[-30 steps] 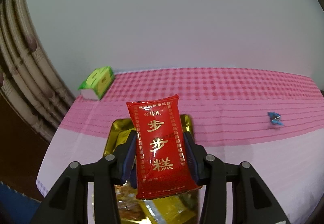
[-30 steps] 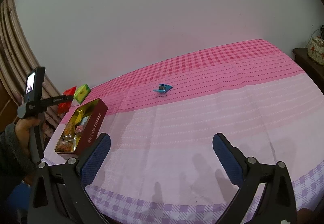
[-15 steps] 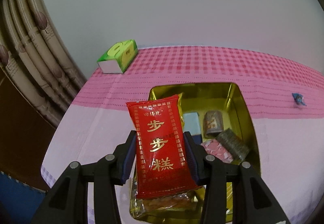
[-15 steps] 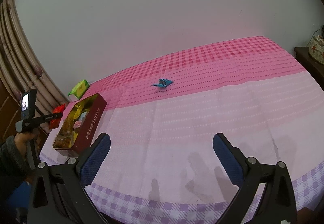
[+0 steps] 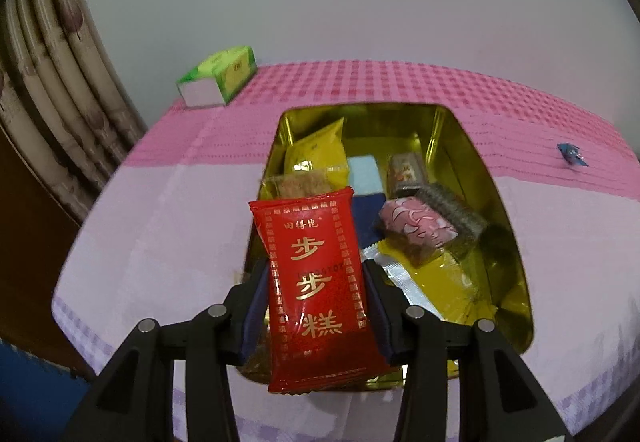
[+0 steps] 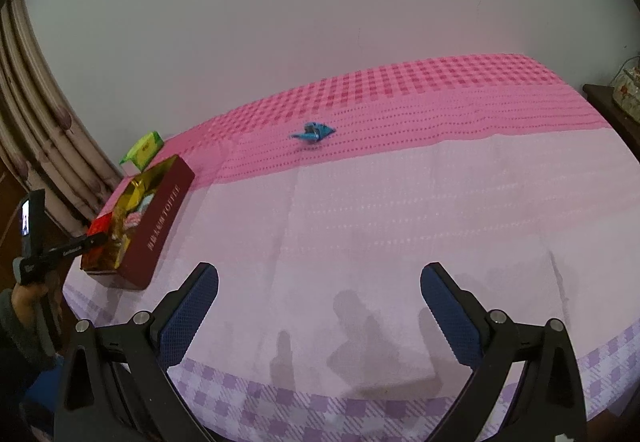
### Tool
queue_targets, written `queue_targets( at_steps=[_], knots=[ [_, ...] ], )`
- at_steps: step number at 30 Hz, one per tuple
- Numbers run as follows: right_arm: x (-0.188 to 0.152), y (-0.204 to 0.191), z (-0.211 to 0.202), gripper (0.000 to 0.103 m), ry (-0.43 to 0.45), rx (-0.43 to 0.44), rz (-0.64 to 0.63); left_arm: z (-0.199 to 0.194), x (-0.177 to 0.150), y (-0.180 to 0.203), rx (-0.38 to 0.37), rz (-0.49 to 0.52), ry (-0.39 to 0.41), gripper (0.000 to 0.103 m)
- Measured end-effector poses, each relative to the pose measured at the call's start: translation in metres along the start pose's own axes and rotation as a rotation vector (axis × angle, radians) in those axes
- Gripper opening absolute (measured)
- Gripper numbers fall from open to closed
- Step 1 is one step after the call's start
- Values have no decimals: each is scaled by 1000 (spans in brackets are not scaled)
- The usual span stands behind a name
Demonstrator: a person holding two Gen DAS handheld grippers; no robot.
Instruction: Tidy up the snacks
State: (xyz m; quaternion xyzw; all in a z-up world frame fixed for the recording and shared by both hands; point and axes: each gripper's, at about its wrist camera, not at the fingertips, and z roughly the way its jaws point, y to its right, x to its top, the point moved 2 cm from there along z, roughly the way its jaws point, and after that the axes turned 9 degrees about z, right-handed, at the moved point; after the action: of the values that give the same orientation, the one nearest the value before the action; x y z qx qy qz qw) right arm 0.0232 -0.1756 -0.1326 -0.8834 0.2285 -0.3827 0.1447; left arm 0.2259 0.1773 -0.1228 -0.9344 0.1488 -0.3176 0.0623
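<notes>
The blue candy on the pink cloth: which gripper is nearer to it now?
Probably the right. The blue candy lies ahead of the open right gripper; the left gripper holds the red packet above the tin, well aside.

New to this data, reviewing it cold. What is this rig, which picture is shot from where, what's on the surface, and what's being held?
There is no robot here. A person carries a hand-held two-finger claw in each hand, and a wide-angle camera on each looks forward along its fingers.

The left wrist view looks down past the left claw, which is shut on a red snack packet with gold characters, held over an open gold-lined tin. The tin already holds several wrapped snacks.

The right wrist view shows the right claw open and empty above the pink cloth. From there the tin appears at the left, with the left claw and the hand that holds it.

Also on the cloth are a green box near the wall and a small blue wrapped sweet lying alone.
</notes>
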Motion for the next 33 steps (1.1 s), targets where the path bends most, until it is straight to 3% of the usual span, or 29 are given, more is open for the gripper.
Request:
queue_targets(
  at_steps=[13,16,17,21,28,33],
  knots=[
    [-5,2,9,101,-23,-26,-24,51,45,-2,-2,-28,-65,46],
    [-4,1,12,101,-18,-27,-42,47,40,-3,-23,-38,-51,56],
    [-4,1,13,101,-17,-30,-51,43,36,-3,-39,-32,-30,61],
    [-2,0,30,102,-38,-42,-85,17,24,0,-47,3,68,61],
    [27,-10,71,102,-58,-79,-178,-54,-11,-17,-169,-32,215,64],
    [65,-31,109,102,-50,-97,-257,-99,-52,-31,-179,-84,219,66]
  ],
)
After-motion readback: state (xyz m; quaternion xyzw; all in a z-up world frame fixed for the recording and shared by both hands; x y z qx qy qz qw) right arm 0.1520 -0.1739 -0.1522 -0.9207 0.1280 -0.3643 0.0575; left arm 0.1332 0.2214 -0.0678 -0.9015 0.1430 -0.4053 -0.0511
